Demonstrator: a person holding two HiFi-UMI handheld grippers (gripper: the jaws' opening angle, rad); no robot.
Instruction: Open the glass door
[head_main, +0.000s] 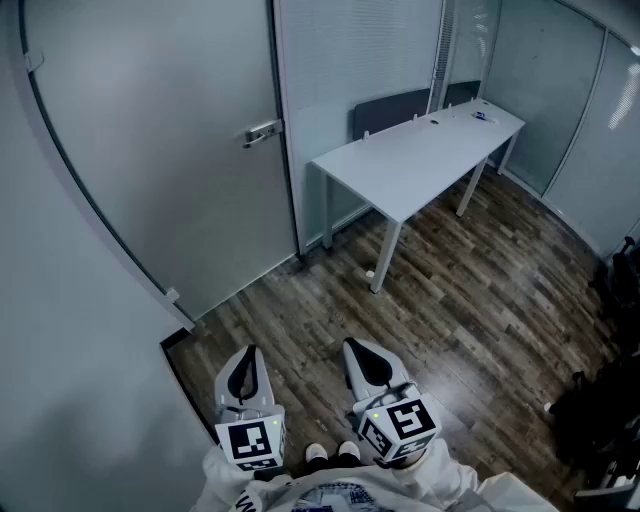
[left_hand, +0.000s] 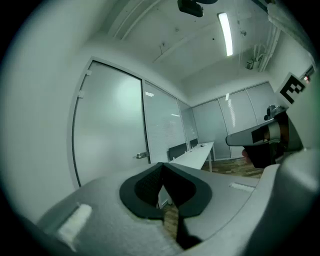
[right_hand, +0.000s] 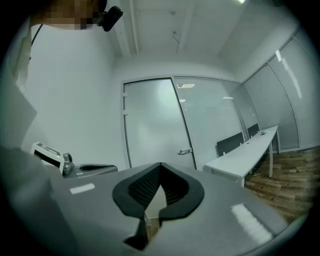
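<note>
**Spotter:** Both of your grippers are empty. The left gripper (head_main: 248, 352) and the right gripper (head_main: 355, 348) each have their jaws pressed together at the tips, with nothing between them, and they sit low in front of you.

**Lead:** Your frosted glass door (head_main: 150, 150) looks closed. It stands ahead of the left gripper and off to its left, well apart from both grippers. Its lever handle (head_main: 262, 132) is on the door's edge nearest the right gripper's side.

**Spotter:** Go for that lever, not the pane. I'd judge the metal stiff and slick, so spread the jaws and close them across the bar near its free end.

**Lead:** Expect the door to be heavy and slow to swing. Glass is fragile, so keep the gripper's hard edges off it. The white tabletop (head_main: 420, 155) is ahead and to the right of the right gripper, away from the handle.
</note>
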